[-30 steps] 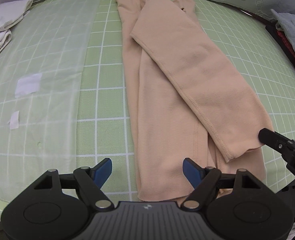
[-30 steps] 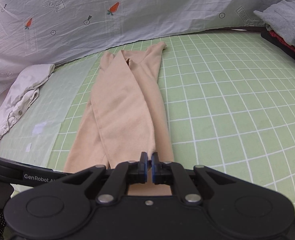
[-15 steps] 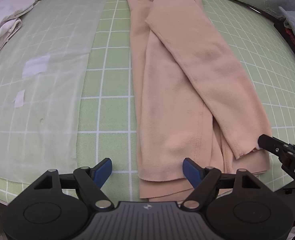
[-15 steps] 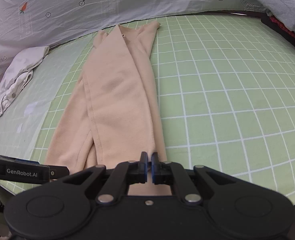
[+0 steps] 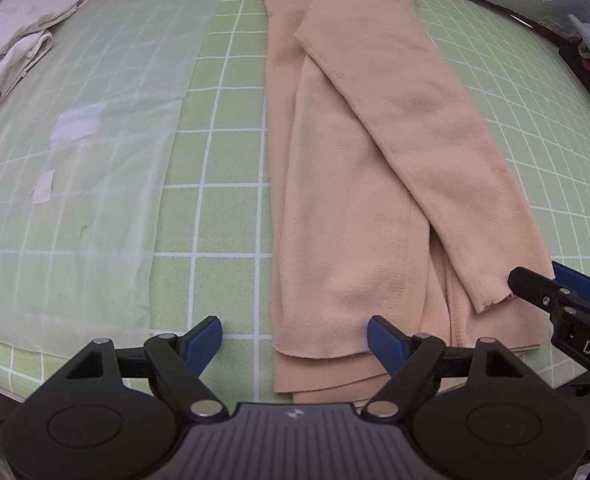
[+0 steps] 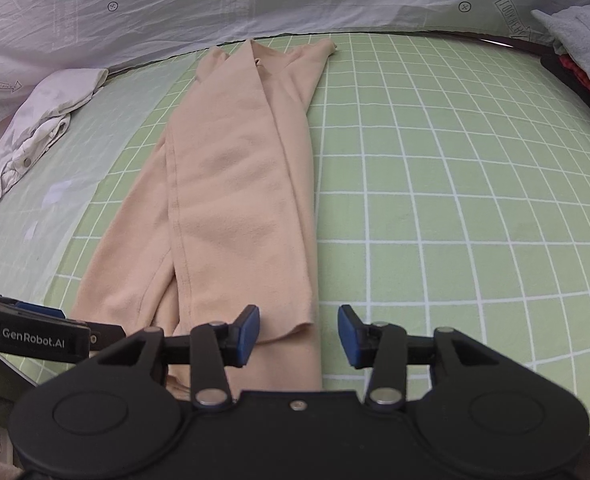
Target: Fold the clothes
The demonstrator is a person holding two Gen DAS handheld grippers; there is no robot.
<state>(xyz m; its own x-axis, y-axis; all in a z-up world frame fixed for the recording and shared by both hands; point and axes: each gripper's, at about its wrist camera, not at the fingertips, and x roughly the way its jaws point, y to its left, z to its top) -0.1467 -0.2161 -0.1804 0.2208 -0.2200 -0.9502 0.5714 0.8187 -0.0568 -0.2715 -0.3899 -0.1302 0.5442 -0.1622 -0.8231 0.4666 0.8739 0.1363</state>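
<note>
Both hand-held grippers are spread wide, holding nothing: the left hand-held gripper (image 5: 295, 338) at the bottom of its frame over the garment's (image 5: 347, 200) near hem, the right hand-held gripper (image 6: 299, 334) around its lower right corner. The garment lies mid-frame on the desk (image 6: 455, 200) as a long narrow strip, sides and sleeve (image 5: 407, 112) folded in. I'd guess the lengthwise folds are done, crosswise ones left.
</note>
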